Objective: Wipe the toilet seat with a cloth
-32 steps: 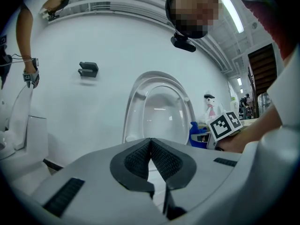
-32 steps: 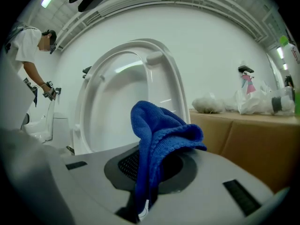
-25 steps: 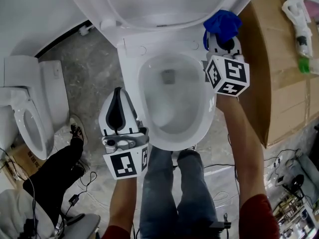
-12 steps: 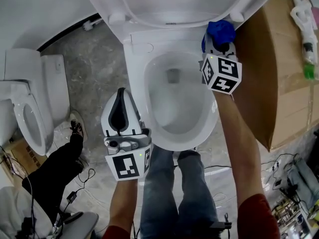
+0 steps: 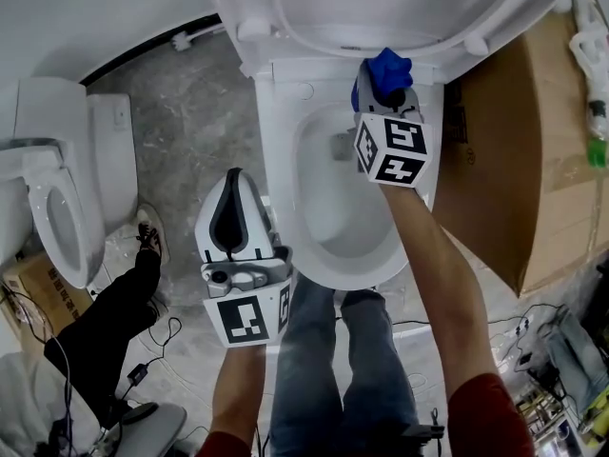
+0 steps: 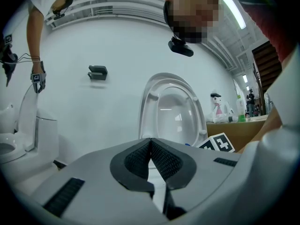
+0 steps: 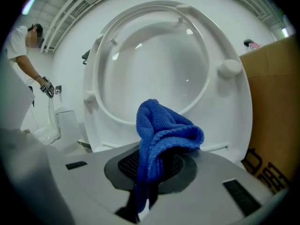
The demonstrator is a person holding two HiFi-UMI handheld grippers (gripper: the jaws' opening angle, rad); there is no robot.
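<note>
Change noted: over the last second the right gripper (image 5: 384, 99) comes in from the right rim of the toilet (image 5: 279, 184) toward the upper centre of the head view, and now sits over the back of the bowl, just below the raised seat (image 7: 225, 89). Its jaws are clamped on the blue cloth (image 5: 383, 69), which bunches up past the tips. The right gripper view shows the cloth close in front of the seat's lower edge, but contact cannot be confirmed. Judgement: the cloth is being brought onto the seat, and the wiping stroke proper seems about to begin or resume there. The left gripper (image 5: 226, 177) barely shifts. It sits at centre left of the frame beside the bowl's left rim, its jaws closed together on nothing. Count: two grippers, one cloth, and two toilets, the working one plus a second toilet (image 5: 57, 198) at the left edge. There is also one large cardboard box (image 5: 514, 160) at right, and one bystander's leg (image 5: 105, 322) at lower left.
</note>
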